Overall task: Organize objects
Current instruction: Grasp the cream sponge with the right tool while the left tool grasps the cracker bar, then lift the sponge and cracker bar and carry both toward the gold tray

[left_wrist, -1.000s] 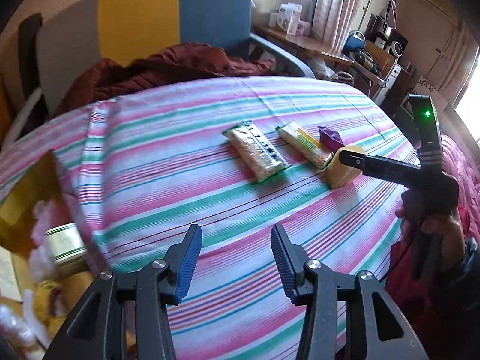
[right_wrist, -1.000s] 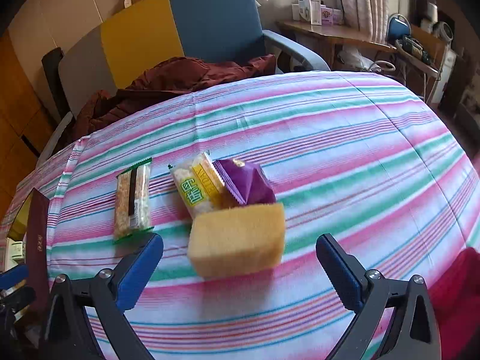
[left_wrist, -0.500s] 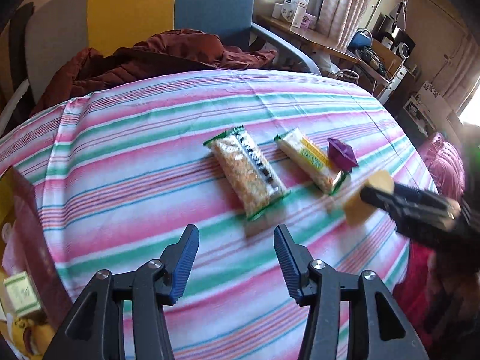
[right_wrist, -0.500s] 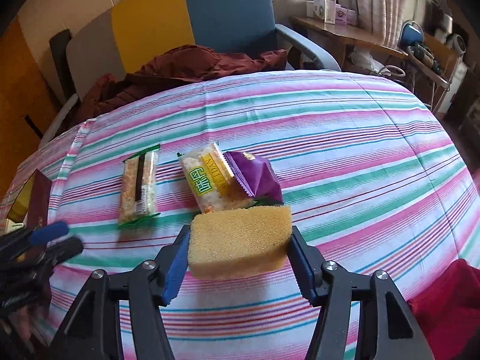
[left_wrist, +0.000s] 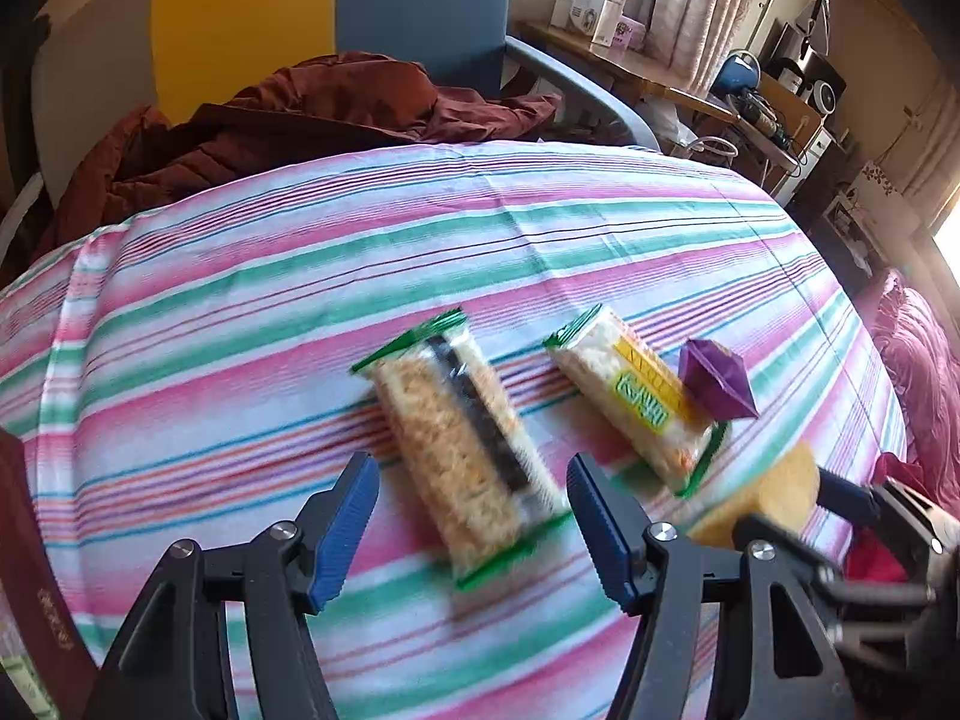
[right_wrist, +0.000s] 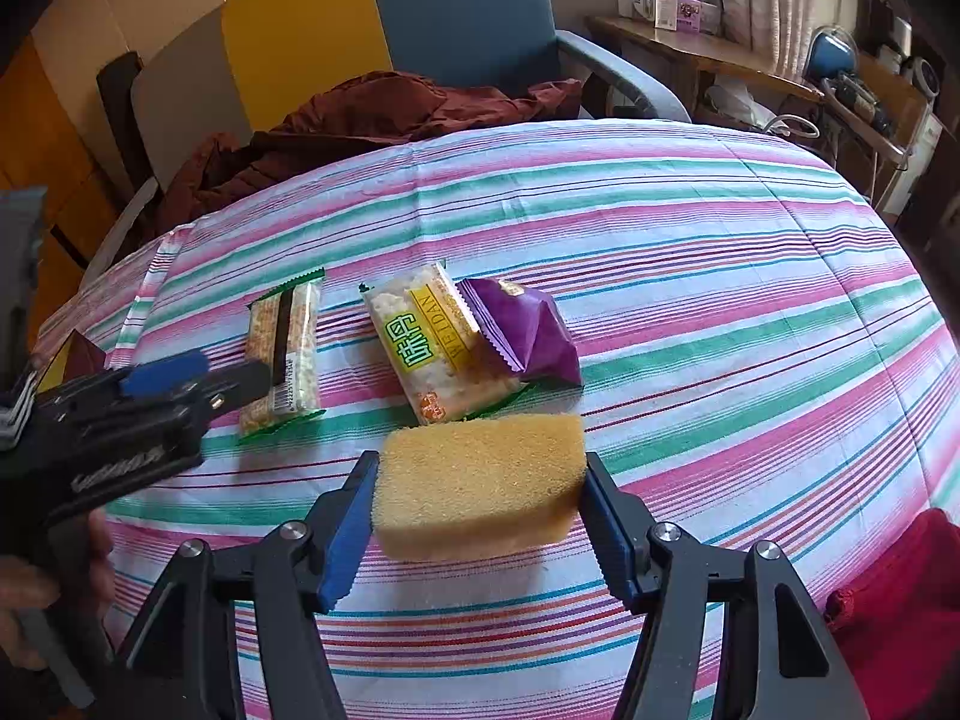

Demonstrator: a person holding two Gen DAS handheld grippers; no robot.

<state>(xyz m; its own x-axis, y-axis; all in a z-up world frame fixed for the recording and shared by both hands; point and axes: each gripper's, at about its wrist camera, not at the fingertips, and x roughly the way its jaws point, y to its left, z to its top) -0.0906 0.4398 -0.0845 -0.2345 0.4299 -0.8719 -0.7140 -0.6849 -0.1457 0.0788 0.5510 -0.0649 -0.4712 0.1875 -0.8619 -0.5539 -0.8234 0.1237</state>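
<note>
My right gripper [right_wrist: 477,501] is shut on a yellow sponge [right_wrist: 480,483] and holds it just above the striped tablecloth [right_wrist: 690,276]; the sponge also shows in the left wrist view [left_wrist: 762,501]. My left gripper [left_wrist: 471,489] is open, its fingers on either side of the near end of a green-edged cereal bar [left_wrist: 462,447], also seen in the right wrist view [right_wrist: 285,351]. A yellow-labelled cracker pack [left_wrist: 639,405] lies to its right, and a purple packet [left_wrist: 717,381] rests against that pack's far side.
A blue and yellow chair [left_wrist: 336,18] with a dark red jacket [left_wrist: 300,120] stands behind the table. A dark red box [left_wrist: 30,588] sits at the table's left edge. A wooden desk with clutter [right_wrist: 720,54] is at the back right.
My right gripper closed on the sponge and lifted it slightly. My left gripper moved forward and right until it straddles the cereal bar, opening a little wider.
</note>
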